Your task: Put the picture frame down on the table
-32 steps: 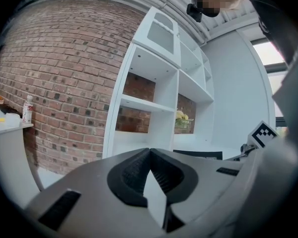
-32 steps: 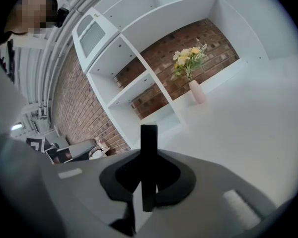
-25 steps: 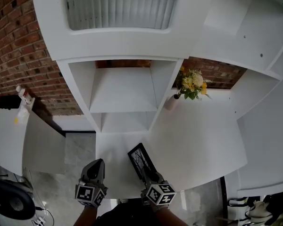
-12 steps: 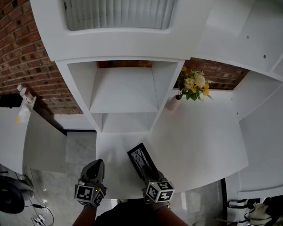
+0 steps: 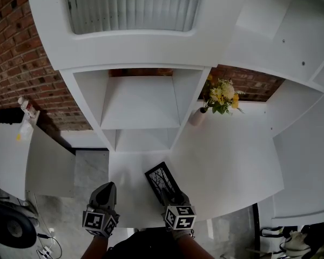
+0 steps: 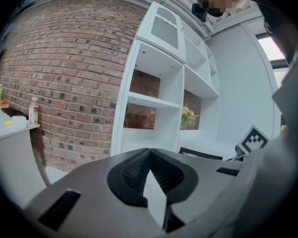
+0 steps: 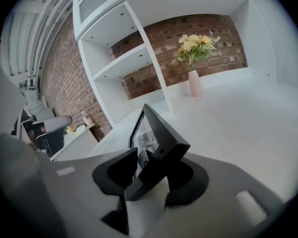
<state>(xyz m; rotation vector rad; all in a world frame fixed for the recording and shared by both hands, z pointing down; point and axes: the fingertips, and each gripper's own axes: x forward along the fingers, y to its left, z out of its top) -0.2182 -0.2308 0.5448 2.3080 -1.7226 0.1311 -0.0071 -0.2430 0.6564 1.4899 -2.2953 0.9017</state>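
Note:
A black picture frame with a pale print sits between the jaws of my right gripper, which is shut on the frame's near end. In the right gripper view the picture frame slants up and away from the right gripper, over the white table. I cannot tell whether the frame touches the table. My left gripper hovers by the table's near left corner. Its tips meet in the left gripper view, where the left gripper is shut on nothing and the frame shows to its right.
A white shelving unit rises at the table's back. A pink vase with yellow and white flowers stands at the back right. A low white counter with a bottle is at the left, a black chair below it.
Almost nothing. Both grippers have drifted slightly left in the head view, and the frame stays in the right gripper.

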